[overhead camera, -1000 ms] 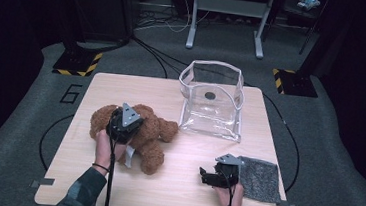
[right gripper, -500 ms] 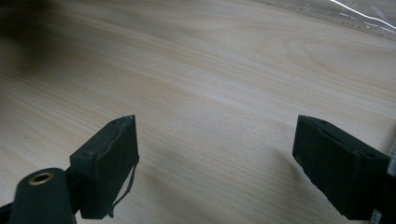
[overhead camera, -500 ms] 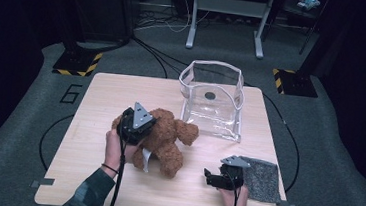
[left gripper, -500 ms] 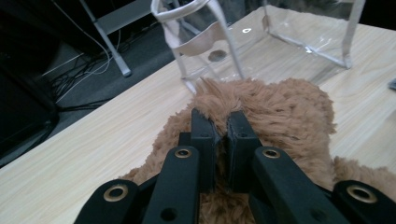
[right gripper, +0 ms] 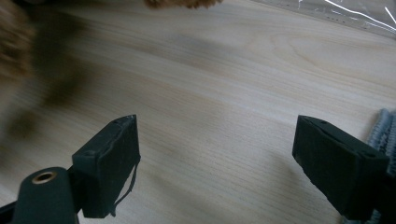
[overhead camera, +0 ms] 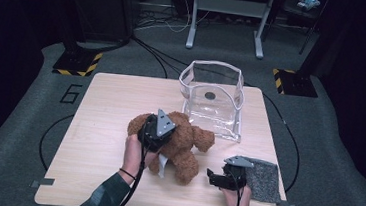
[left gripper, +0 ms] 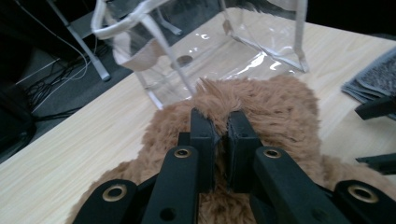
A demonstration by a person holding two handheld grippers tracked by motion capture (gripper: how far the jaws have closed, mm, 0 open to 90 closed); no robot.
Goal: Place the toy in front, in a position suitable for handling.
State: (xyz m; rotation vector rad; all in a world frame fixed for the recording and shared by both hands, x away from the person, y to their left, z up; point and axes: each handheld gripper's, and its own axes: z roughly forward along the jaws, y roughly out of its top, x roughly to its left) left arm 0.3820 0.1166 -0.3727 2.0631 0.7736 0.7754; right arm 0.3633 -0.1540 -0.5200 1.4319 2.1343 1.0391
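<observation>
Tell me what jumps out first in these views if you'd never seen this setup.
The brown teddy bear mid-table stands out most, with the left gripper pinched shut on its fur. Just beyond it stands a clear plastic bag, open at the top, toward the table's far edge. The right gripper rests open near the front edge, beside a grey cloth.

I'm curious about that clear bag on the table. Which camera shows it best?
The high view: the whole clear bag stands open beyond the teddy bear. The left gripper view shows its lower half close up; the right gripper view catches just a glossy edge.
</observation>
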